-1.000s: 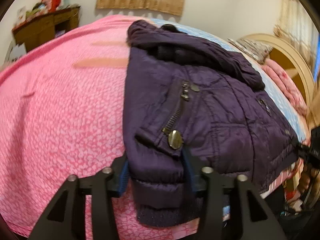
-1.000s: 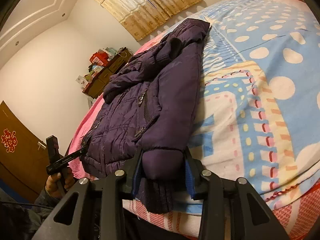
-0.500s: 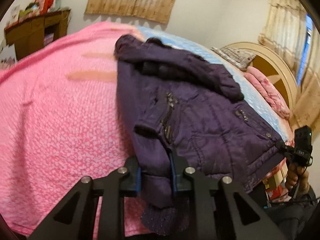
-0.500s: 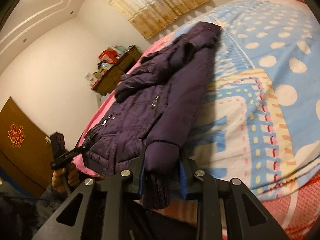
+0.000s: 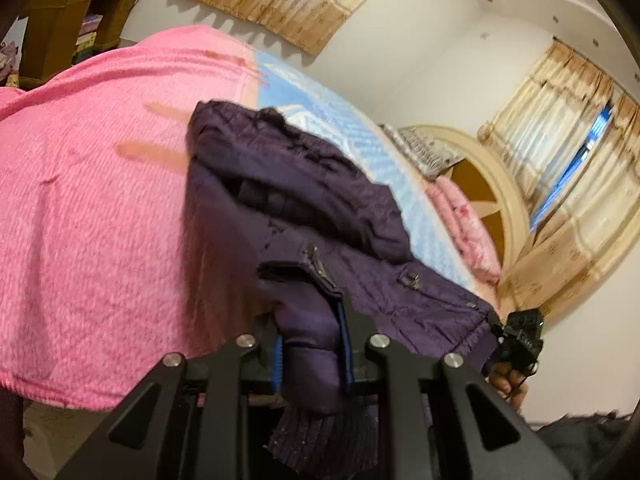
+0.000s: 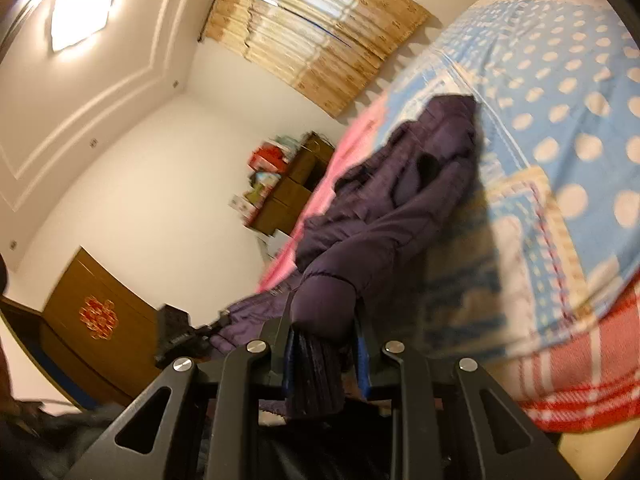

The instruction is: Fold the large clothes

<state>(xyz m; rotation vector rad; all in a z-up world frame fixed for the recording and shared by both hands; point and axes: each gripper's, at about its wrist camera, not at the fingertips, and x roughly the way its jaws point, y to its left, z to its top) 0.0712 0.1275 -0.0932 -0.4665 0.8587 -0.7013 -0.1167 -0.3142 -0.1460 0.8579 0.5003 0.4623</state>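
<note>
A dark purple padded jacket (image 5: pixel 304 208) lies on the bed, hood at the far end. My left gripper (image 5: pixel 310 344) is shut on the jacket's bottom corner, with the ribbed hem hanging below the jaws. My right gripper (image 6: pixel 324 344) is shut on the jacket's other bottom corner (image 6: pixel 324 308), ribbed cuff hanging between the jaws. Both corners are lifted off the bed's near edge. The jacket (image 6: pixel 404 192) stretches away from the right gripper. Each gripper shows in the other's view: the right (image 5: pixel 520 332), the left (image 6: pixel 176 332).
The bed has a pink blanket (image 5: pixel 88 200) on the left and a blue dotted sheet (image 6: pixel 560 120) on the right. A rounded headboard (image 5: pixel 480 168) and pink pillows (image 5: pixel 468 228) are on the right side. A wooden cabinet (image 5: pixel 80 16) stands by the far wall.
Both grippers have closed on the jacket's bottom corners and lifted and tilted upward, raising the hem off the bed. The views now show more wall and ceiling.
</note>
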